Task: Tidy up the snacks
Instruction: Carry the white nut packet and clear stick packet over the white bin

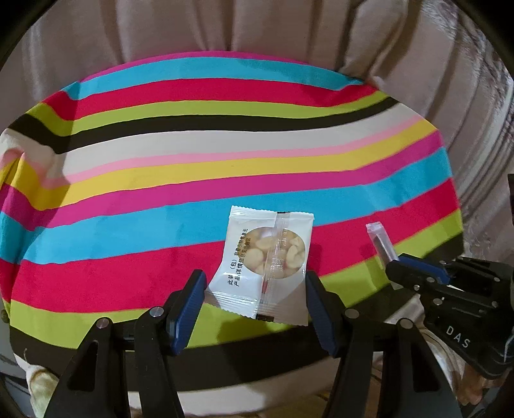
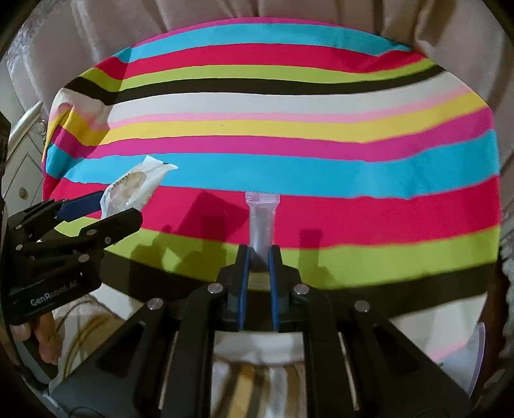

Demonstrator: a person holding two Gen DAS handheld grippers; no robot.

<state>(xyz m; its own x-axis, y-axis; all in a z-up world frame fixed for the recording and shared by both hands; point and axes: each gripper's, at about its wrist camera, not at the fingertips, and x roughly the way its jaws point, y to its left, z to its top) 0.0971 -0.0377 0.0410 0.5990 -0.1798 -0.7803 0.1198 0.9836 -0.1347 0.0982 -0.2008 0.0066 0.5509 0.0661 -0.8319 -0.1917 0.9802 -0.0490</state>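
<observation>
A white snack packet [image 1: 257, 267] with a round window showing nuts hangs above the striped tablecloth [image 1: 192, 180], casting a shadow below it. My left gripper [image 1: 254, 278] is shut on it, blue pads pressing both side edges. The right wrist view shows the same packet [image 2: 135, 186] in the left gripper [image 2: 120, 205] at the left. My right gripper [image 2: 259, 254] is shut on a narrow clear stick packet [image 2: 261, 218] that points away from me over the cloth [image 2: 289, 128]. From the left wrist view, that stick packet [image 1: 380, 241] and right gripper [image 1: 417, 273] sit at the right.
A beige curtain [image 1: 225, 29] hangs behind the round table. A white cabinet with knobs [image 2: 19, 167] stands at the left. A hand [image 2: 38, 340] holds the left gripper's handle. Patterned fabric [image 1: 494, 128] lies at the right.
</observation>
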